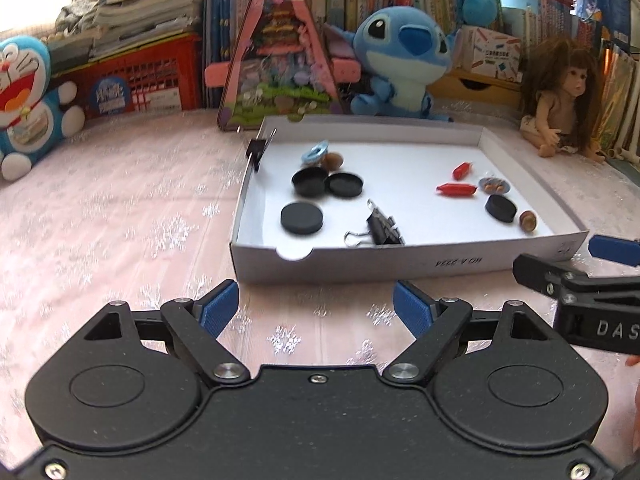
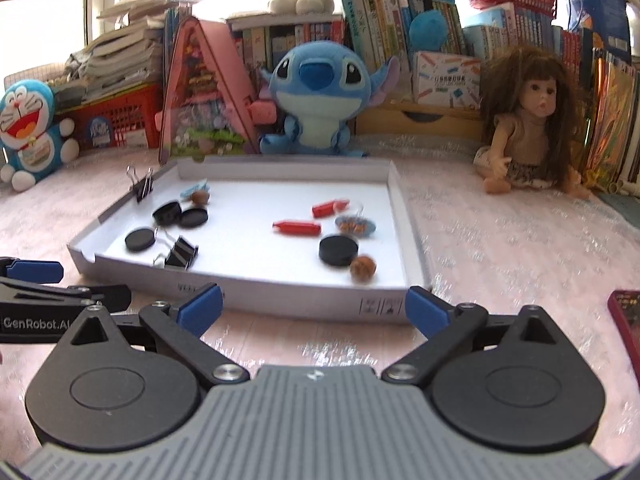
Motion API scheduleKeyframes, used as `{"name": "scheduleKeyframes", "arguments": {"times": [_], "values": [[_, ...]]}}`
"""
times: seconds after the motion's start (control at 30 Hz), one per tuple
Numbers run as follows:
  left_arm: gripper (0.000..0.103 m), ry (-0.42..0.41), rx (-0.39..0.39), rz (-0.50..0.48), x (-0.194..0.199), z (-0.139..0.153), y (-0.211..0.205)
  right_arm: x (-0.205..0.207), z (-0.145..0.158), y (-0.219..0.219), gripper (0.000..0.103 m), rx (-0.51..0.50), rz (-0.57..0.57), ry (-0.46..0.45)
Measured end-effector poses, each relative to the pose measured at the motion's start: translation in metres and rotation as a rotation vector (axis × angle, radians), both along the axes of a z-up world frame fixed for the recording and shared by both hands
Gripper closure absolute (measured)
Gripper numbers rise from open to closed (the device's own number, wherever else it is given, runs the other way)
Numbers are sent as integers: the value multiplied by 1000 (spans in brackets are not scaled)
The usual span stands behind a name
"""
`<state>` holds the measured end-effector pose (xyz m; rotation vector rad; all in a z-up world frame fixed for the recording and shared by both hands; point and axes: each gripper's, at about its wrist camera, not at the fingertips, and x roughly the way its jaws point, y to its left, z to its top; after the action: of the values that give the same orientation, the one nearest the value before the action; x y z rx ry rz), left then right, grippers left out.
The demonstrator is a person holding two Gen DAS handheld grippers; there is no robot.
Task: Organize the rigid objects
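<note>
While both grippers hang short of the box (image 1: 400, 268), nothing is held: the left gripper (image 1: 316, 308) has its jaws spread wide over the cloth just before the box's near wall, and the right gripper (image 2: 314, 308) is equally wide and empty at the same wall.

All task items lie inside the box. Toward its left side sit three black discs (image 2: 140, 239), two of them touching, with a blue ring (image 1: 315, 153) and a nut (image 1: 332, 161) behind them. One binder clip (image 2: 181, 253) lies flat near the near wall; a second clip (image 1: 258, 150) is pinched onto the left wall. Toward the right side lie two red pieces (image 2: 297, 227), a small dish (image 2: 355, 225), a fourth disc (image 2: 338, 250) and another nut (image 2: 363, 268).

Assessment: everything looks light and stiff. Discs appear smooth and low, so grip across the rim. Nuts are likely to roll; close on them squarely. Take the clips by the black body, not the wire loops.
</note>
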<state>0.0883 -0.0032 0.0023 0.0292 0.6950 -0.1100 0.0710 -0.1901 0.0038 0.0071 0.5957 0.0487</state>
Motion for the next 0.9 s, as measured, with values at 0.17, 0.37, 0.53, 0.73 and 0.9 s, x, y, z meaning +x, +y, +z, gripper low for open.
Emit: {"name": "scheduleKeyframes", "arguments": {"times": [0.17, 0.37, 0.53, 0.73, 0.9], "values": [[20, 4, 19, 11, 2, -11, 0, 4, -11, 2, 0, -7, -16, 33], [17, -4, 30, 16, 9, -17, -1, 10, -17, 4, 0, -27, -23, 54], [13, -21, 27, 20, 12, -20, -1, 14, -23, 1, 0, -16, -39, 93], [8, -21, 15, 21, 15, -22, 1, 15, -24, 1, 0, -14, -39, 101], [0, -10, 13, 21, 16, -24, 1, 15, -24, 1, 0, -10, -40, 103]]}}
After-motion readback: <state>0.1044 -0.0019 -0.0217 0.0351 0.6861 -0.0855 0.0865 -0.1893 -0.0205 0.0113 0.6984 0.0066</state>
